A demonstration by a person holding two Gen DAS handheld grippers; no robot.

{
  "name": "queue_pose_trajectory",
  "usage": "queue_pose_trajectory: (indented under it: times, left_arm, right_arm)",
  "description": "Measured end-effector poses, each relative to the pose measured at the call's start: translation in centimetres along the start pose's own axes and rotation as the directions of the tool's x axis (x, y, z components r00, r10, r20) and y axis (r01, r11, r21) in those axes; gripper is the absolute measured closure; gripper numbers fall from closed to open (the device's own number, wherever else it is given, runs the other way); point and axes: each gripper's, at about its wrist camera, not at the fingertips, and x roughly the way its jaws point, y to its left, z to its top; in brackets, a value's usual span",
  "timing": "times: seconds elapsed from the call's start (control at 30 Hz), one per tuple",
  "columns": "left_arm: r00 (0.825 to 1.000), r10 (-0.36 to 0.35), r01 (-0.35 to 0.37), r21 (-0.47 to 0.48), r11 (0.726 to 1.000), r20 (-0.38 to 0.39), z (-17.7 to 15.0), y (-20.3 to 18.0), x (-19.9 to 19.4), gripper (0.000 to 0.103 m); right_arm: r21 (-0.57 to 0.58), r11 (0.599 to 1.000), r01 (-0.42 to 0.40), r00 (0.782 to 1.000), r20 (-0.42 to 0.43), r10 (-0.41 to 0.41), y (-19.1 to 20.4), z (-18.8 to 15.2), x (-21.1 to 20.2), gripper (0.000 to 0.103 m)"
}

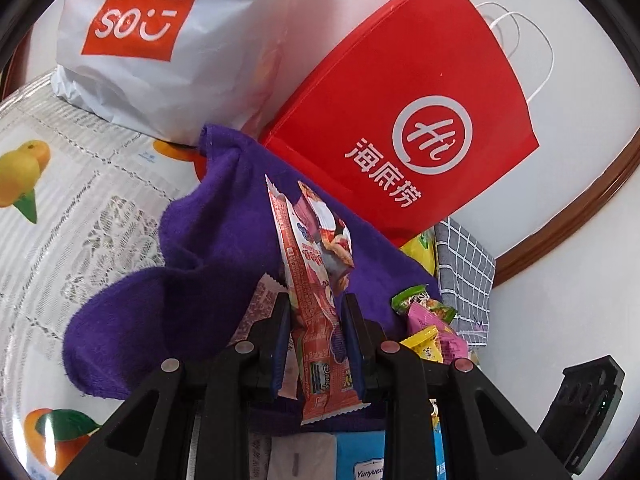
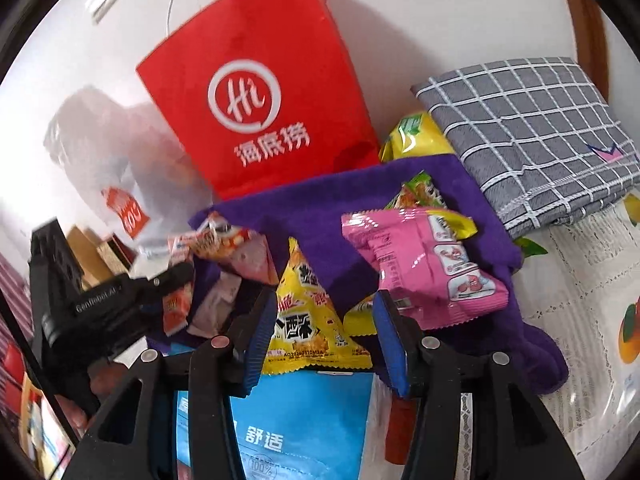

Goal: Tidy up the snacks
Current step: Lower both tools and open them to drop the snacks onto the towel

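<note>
My left gripper (image 1: 316, 304) is shut on a long red and pink snack packet (image 1: 316, 280), which stands upright between the blue pads above a rumpled purple towel (image 1: 200, 260). My right gripper (image 2: 324, 296) is open over the same towel (image 2: 332, 200). A yellow snack packet (image 2: 308, 320) lies flat between its fingers, and the pads do not squeeze it. A pink packet (image 2: 424, 268) rests just to the right of that gripper. At the left of the right wrist view, the held red packet (image 2: 224, 244) sticks up from the other gripper's black body (image 2: 100, 304).
A red paper bag (image 1: 400, 112) and a white Miniso bag (image 1: 160, 40) stand behind the towel. A folded grey checked cloth (image 2: 532, 132) lies at the right. Small green (image 1: 416, 298) and yellow (image 1: 424, 344) packets sit by it. A blue pack (image 2: 304, 420) lies under the right gripper. The tablecloth (image 1: 60, 220) has a fruit print.
</note>
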Motion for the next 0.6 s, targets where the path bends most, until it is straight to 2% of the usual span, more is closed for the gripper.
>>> queue_pose_trajectory:
  times: [0.03,0.2,0.27,0.33,0.37,0.47,0.53,0.6]
  left_arm:
    - [1.0,0.005,-0.005,-0.003,1.0,0.0,0.0,0.0,0.0,0.078]
    - [0.999,-0.021,0.021,0.0,1.0,0.043,0.2,-0.1,-1.4,0.059]
    - [0.998,-0.021,0.021,0.012,1.0,0.057,0.2,-0.3,-2.0,0.055]
    - [0.998,-0.025,0.024,0.021,0.999,0.066,0.0,-0.4,-2.6,0.055]
    - [0.998,-0.027,0.026,0.024,0.999,0.065,0.0,-0.5,-2.7,0.055]
    - [0.998,-0.032,0.03,0.03,0.999,0.053,-0.5,-0.5,-3.1,0.055]
    - [0.998,-0.037,0.035,0.038,0.999,0.049,-0.8,-0.5,-3.4,0.055]
    - [0.998,-0.033,0.031,0.049,0.998,0.05,-0.9,-0.7,-3.7,0.055]
  right_arm:
    - [-0.007,1.0,-0.002,1.0,-0.01,0.002,0.1,0.0,0.2,0.053]
    - [-0.016,1.0,-0.013,0.999,-0.038,0.012,0.6,-0.3,0.8,0.054]
    - [-0.017,1.0,-0.022,0.999,-0.036,0.022,0.6,-0.3,0.8,0.063]
    - [-0.012,0.999,-0.038,0.999,-0.039,0.037,0.7,-0.4,1.0,0.071]
    - [-0.012,0.999,-0.037,0.998,-0.043,0.036,0.8,-0.4,1.1,0.072]
    - [-0.04,0.999,0.037,0.999,-0.037,-0.038,1.2,-0.6,1.5,0.072]
    - [-0.036,0.995,0.088,0.996,-0.021,-0.089,1.0,-0.5,1.4,0.079]
    - [-0.006,0.996,0.094,0.995,-0.014,-0.094,0.5,-0.3,1.0,0.08]
